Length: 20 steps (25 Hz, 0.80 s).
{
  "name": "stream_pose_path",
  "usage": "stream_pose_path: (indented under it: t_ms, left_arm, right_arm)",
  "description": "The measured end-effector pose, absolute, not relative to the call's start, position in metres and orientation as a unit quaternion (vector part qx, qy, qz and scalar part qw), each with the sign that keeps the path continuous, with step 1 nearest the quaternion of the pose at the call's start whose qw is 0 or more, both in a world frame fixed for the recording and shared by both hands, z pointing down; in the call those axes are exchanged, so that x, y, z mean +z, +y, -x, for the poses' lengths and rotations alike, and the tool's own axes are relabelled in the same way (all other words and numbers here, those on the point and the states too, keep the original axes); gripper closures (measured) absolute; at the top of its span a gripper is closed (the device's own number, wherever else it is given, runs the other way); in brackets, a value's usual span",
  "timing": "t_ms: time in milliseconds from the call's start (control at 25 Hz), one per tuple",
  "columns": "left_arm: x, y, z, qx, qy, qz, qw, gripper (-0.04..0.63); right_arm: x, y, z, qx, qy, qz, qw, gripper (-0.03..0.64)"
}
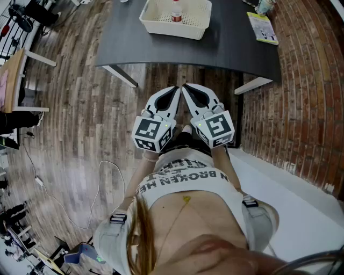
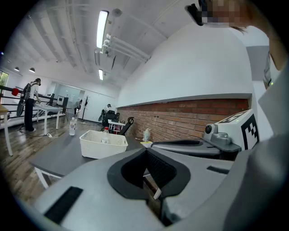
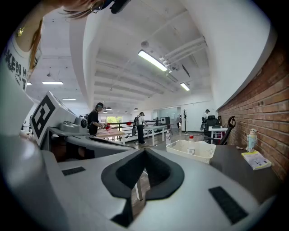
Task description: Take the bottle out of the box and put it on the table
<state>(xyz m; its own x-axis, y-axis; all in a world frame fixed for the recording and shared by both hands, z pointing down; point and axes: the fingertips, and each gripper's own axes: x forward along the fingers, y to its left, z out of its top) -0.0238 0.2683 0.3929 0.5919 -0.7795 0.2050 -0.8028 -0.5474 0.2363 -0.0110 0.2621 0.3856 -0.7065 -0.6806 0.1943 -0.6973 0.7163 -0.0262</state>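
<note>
Since no reach has begun, both claws sit parked at the person's waist, on the near side of the counter [image 1: 231, 45] and well apart from it.

Left claw [image 1: 173, 92]: jaws closed together, nothing between them. Right claw [image 1: 189, 91]: same, jaws pressed tip to tip, empty. They lie side by side with tips almost touching, aimed toward the far side. Reading: a ready pose before the approach, with the jaws together because there is nothing to carry.

Bottle [image 1: 176, 14]: upright inside the box [image 1: 172, 31], red cap up, toward its far wall. The box stands on the counter, a little left of the middle and set back from the near edge.
- The open top leaves the cap and neck exposed, so a grip from above or over the near wall looks feasible.
- The walls ring the bottle, so it probably has to be lifted clear before it can travel sideways.
- Bare counter shows to the left, to the right and on the near side of the box, which leaves room for a put-down.

Count:
- claws: two
- box: one
- bottle in the box: one
- booklet [image 1: 262, 28]: one, at the far right of the counter
- small pale container [image 3: 251, 140]: one, just beyond the booklet
- clear bottle [image 2: 72, 127]: one, outside the box, apparently at the counter's far left corner

Judgement: none of the transfer is done; the bottle is untouched.
</note>
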Motion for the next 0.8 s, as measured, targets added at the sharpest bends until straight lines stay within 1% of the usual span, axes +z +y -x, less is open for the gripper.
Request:
stream_pose_path:
  t_ms: [160,480,800]
  left_arm:
    - [0.393,0.271,0.025,0.032,-0.456,-0.876,0.153,0.595]
    - [0.400,0.276,0.002,0.042,-0.446,-0.881,0.155,0.595]
    - [0.410,0.278,0.003,0.047,-0.460,-0.870,0.170,0.595]
  right_arm:
    - [0.380,0.264,0.007,0.041,-0.922,-0.379,0.065,0.607]
    - [0.391,0.262,-0.013,0.042,-0.920,-0.382,0.078,0.607]
    - [0.392,0.260,-0.015,0.049,-0.930,-0.358,0.073,0.607]
